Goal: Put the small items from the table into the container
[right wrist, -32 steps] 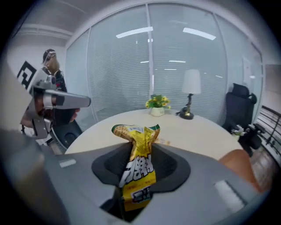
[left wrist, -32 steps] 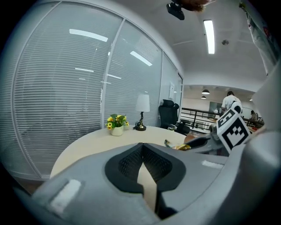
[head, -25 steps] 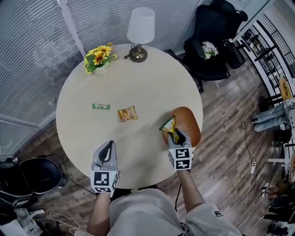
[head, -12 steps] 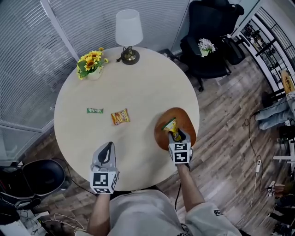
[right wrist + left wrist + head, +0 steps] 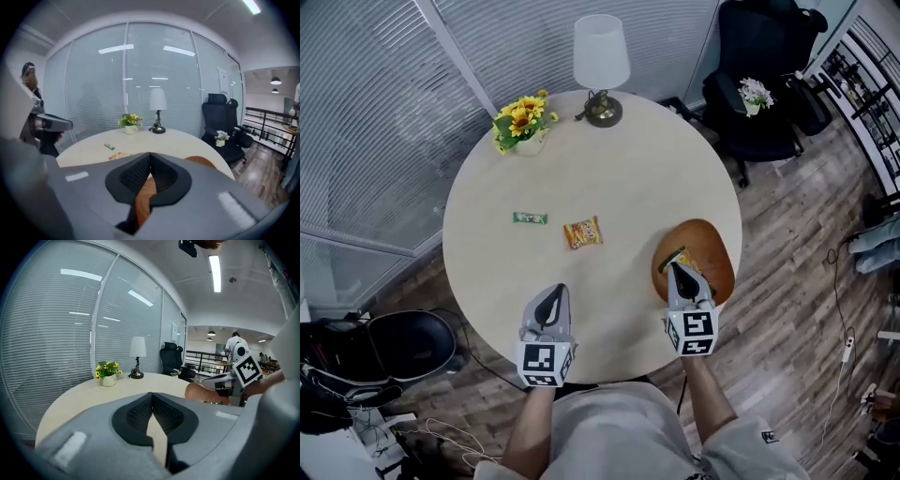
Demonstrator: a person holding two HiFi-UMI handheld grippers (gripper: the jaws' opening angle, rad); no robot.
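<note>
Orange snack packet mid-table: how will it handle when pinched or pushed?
The orange snack packet looks like thin printed film, so probably floppy and light. Lying flat on the smooth table, it may slide if pushed; rolling seems unlikely.

A bar [image 5: 530,218] lies left of a packet [image 5: 583,232]; the container [image 5: 714,242], farther right, seemingly holds a wrapper [image 5: 674,257].

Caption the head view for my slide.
Shut right gripper above wooden bowl with a snack packet inside; green bar, orange packet on table.

Light: bright, even; I see a ceiling strip [image 5: 214,273] glaring upper right.
Edges: fisheye bend, dark corners.
Foreground: soft.
</note>
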